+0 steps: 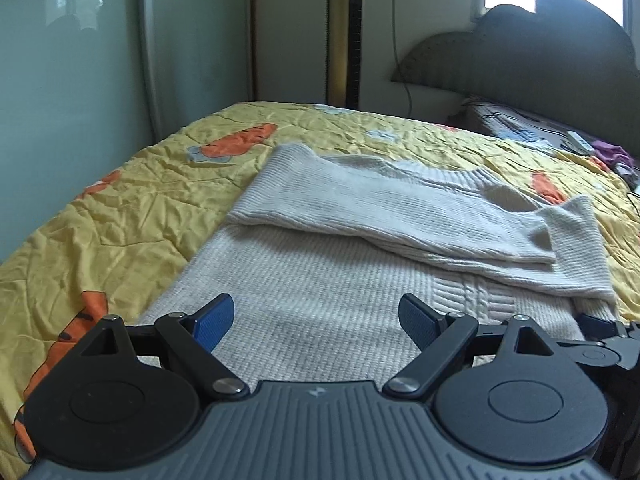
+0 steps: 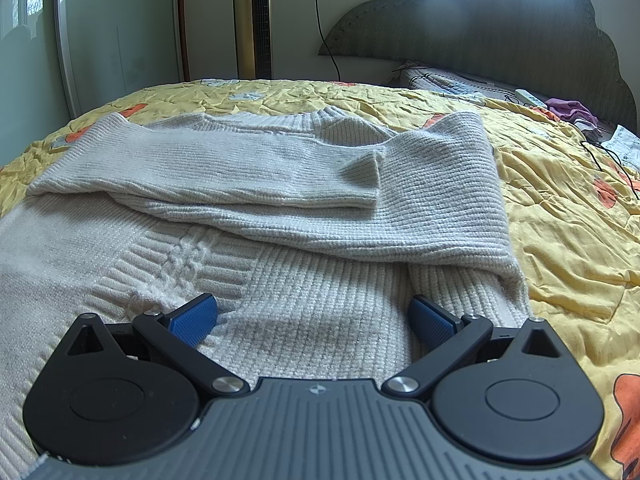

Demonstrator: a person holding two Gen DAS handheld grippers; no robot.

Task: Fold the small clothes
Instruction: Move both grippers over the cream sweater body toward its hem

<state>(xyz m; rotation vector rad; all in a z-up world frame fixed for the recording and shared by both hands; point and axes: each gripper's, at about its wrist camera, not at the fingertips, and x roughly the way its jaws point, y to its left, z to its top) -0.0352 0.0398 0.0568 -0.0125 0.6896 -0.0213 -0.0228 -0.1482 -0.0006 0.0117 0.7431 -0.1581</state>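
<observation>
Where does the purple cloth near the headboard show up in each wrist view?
Left wrist view: the crumpled purple cloth lies at the far right edge, below the headboard.
Right wrist view: it lies upper right, beside a white power strip.
Shared landmark: the tall gold tower fan standing against the far wall.

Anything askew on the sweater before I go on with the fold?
Slightly. On the cream sweater, the cuff of the upper folded sleeve is curled up instead of lying flat, near the neckline. The yellow quilt beneath is wrinkled. Nothing looks damaged.
</observation>
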